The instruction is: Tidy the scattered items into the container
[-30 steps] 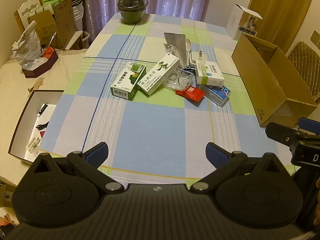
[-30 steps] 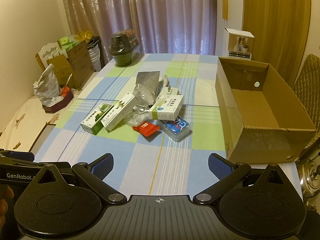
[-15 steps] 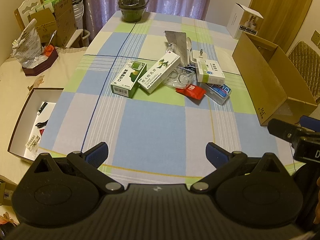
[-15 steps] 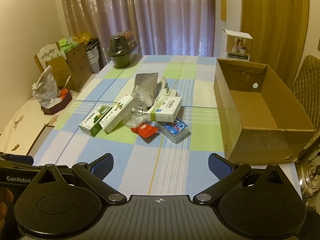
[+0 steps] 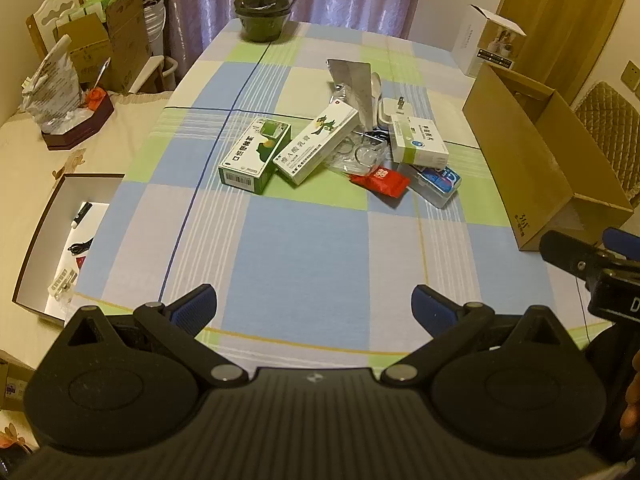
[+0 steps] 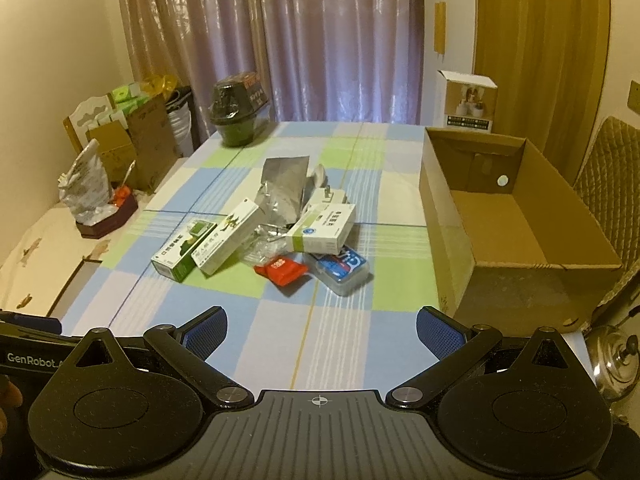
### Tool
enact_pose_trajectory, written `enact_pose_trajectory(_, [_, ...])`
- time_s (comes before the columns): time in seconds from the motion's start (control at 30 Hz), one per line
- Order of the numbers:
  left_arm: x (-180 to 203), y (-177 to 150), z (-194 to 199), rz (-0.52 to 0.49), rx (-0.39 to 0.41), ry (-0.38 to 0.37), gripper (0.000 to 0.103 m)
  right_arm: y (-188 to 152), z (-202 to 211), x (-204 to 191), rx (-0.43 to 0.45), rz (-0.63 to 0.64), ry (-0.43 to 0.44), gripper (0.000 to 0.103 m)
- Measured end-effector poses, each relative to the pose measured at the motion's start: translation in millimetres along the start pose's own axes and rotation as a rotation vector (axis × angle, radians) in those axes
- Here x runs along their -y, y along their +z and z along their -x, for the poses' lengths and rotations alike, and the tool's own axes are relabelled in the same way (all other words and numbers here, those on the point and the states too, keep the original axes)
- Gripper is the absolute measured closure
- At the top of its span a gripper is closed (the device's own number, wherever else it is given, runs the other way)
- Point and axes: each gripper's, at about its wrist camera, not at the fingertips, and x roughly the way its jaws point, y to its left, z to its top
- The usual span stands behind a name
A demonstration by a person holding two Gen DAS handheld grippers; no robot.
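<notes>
Over the near edge of the worktop I held both grippers, left gripper and right gripper, jaws spread and empty. Mid-worktop, the scattered items lay heaped: green box beside long white box, red packet and blue case partly under a white carton. I judged any careless pull could topple neighbours. At the right edge, the cardboard container stood empty.
</notes>
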Motion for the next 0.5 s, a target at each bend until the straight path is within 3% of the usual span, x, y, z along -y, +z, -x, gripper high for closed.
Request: enact_pose_trajectory(0.5, [-0.8,0.2,-6.1,-0.003,-0.004,-0.007,0.001,-3.4,-9.3,2.5,-0.06,0.004,0.0,0.0])
